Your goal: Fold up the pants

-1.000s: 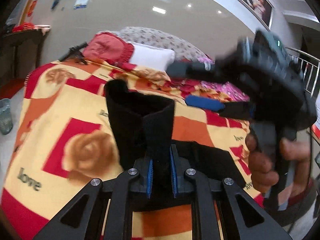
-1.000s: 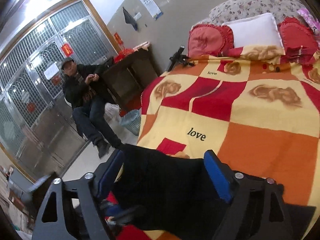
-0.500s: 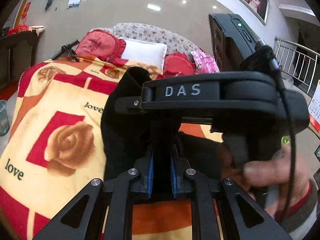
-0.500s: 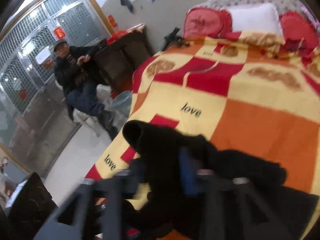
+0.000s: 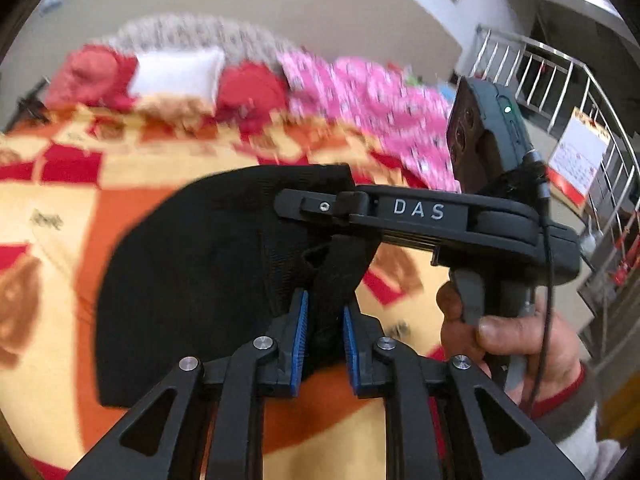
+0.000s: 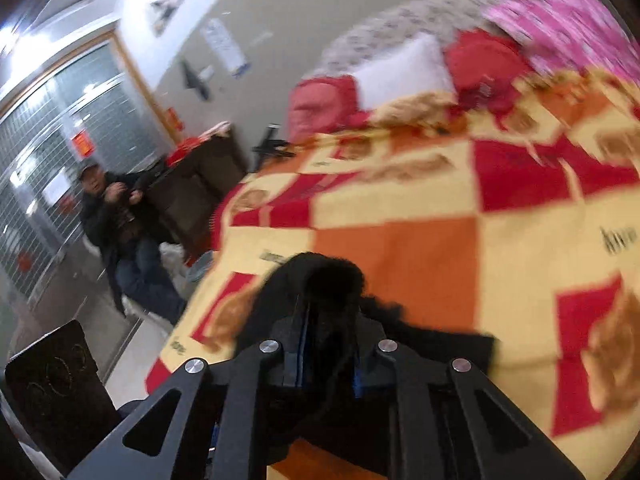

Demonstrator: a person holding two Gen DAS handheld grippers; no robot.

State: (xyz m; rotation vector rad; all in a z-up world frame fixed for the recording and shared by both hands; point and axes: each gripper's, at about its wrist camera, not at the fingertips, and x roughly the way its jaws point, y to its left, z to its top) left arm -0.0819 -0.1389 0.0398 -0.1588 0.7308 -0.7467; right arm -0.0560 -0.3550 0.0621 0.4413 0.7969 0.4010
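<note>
Honestly most of the background was motion smear: the pillows [image 5: 176,74] and pink bedding [image 5: 372,100] in the left wrist view were just color blobs. The black pants [image 5: 192,280] ran under the left gripper [image 5: 323,334], so their lower edge was hidden. In the right wrist view, bunched fabric covered the right gripper [image 6: 326,354] pads, and the seated man's [image 6: 116,220] face was too blurry to read.

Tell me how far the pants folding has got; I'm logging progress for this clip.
Mid-fold. The black pants already look doubled into a short bundle on the blanket. In hand: the left gripper and right gripper are both shut on the fabric, lifting one end. Left: lay that end down, flatten, release.
</note>
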